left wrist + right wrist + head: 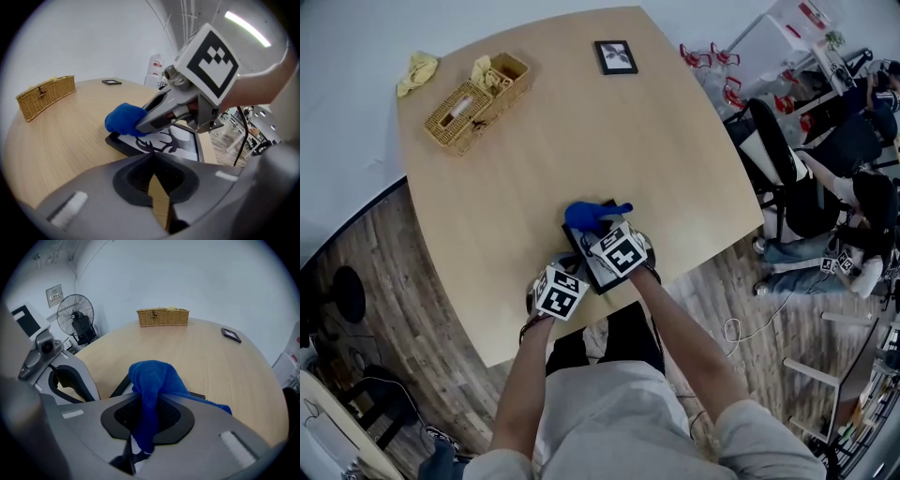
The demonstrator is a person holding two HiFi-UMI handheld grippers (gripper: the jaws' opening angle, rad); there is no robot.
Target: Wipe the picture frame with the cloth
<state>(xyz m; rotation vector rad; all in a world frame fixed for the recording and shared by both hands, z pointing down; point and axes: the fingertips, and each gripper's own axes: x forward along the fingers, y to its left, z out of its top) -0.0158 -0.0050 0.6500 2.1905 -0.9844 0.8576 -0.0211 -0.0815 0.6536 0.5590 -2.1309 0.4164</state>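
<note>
**Spotter one:** Your left tongs (152, 157) are closed tip to tip. The tips sit right at the near edge of the picture frame (180, 143).

**Spotter two:** That frame lies flat on the worktop (581, 159), just ahead of both your tongs. It has a black border round a white sheet with a dark antlered deer.

**Spotter one:** To the right of your left tongs, your right tongs (149, 405) reach out low over the frame. They are clamped on the blue cloth (152, 376).

**Spotter two:** Yes, you have a strip of that cloth pinched between the jaws. The rest bunches into a lump just past their tips and rests on the far part of the frame. A thin tail of it trails off to the right of those tongs.

**Spotter one:** Well beyond your left tongs, a crumpled yellow cloth (416, 72) lies near the worktop's far-left edge. Just to the right of it is a wicker basket (442, 129).

**Spotter two:** The basket has a yellow bundle (487, 73) at its far end.

**Spotter one:** Further right, well beyond your right tongs and apart from the basket, a small black frame (616, 56) lies flat near the far edge.
</note>
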